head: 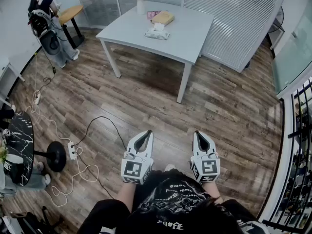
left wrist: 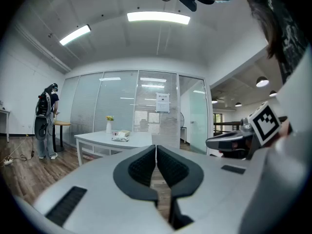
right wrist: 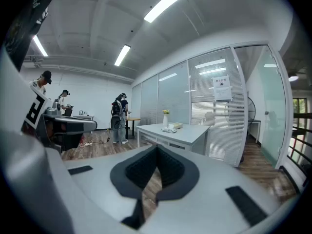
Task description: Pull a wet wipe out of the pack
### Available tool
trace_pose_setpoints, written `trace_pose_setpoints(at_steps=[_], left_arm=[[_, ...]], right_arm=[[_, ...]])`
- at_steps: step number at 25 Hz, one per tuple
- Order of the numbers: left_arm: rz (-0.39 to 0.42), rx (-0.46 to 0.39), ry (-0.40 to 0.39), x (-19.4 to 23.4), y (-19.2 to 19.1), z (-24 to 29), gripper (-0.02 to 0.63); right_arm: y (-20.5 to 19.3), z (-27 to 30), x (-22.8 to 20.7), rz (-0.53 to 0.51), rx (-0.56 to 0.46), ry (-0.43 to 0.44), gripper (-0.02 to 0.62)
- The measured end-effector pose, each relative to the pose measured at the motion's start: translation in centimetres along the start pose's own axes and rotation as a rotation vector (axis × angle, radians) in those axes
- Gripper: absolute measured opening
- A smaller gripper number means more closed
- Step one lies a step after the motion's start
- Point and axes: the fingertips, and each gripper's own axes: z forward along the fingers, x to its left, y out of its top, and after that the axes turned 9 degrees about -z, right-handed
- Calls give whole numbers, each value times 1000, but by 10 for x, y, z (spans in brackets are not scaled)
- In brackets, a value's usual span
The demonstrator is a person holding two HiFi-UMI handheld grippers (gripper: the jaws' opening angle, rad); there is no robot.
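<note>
The wet wipe pack (head: 157,33) lies on a white table (head: 190,38) far ahead, with a bit of wipe sticking up at its top. It also shows small in the left gripper view (left wrist: 119,138) and the right gripper view (right wrist: 169,129). My left gripper (head: 145,135) and right gripper (head: 200,136) are held close to my body over the wooden floor, well short of the table. Both are shut with nothing between the jaws, the tips meeting in the left gripper view (left wrist: 156,147) and the right gripper view (right wrist: 156,147).
On the table also stand a vase with yellow flowers (head: 141,1) and a tan box (head: 163,17). A power strip and cables (head: 73,150) trail over the floor at left, beside a round black marble table (head: 19,145). A person with a backpack (head: 46,26) stands far left.
</note>
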Motion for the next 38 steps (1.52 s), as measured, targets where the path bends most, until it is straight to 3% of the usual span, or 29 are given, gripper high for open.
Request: trace_pose_setpoints(at_steps=[3, 7, 11, 21, 28, 38], left_arm=[[-17, -19, 30, 3, 3, 4, 12], [83, 4, 32, -9, 0, 16, 12], [-3, -16, 38, -13, -3, 26, 14], [-76, -2, 32, -2, -6, 64, 14], [-76, 25, -11, 39, -3, 117, 14], [-37, 45, -99, 134, 29, 219, 14]], right_arm=[[0, 2, -8, -8, -8, 3, -2], [-5, 5, -14, 23, -26, 41, -2], [-12, 13, -15, 30, -30, 102, -2], [-12, 49, -23, -1, -12, 153, -2], [-9, 104, -38, 13, 21, 98, -2], [18, 228, -38, 38, 42, 48, -2]])
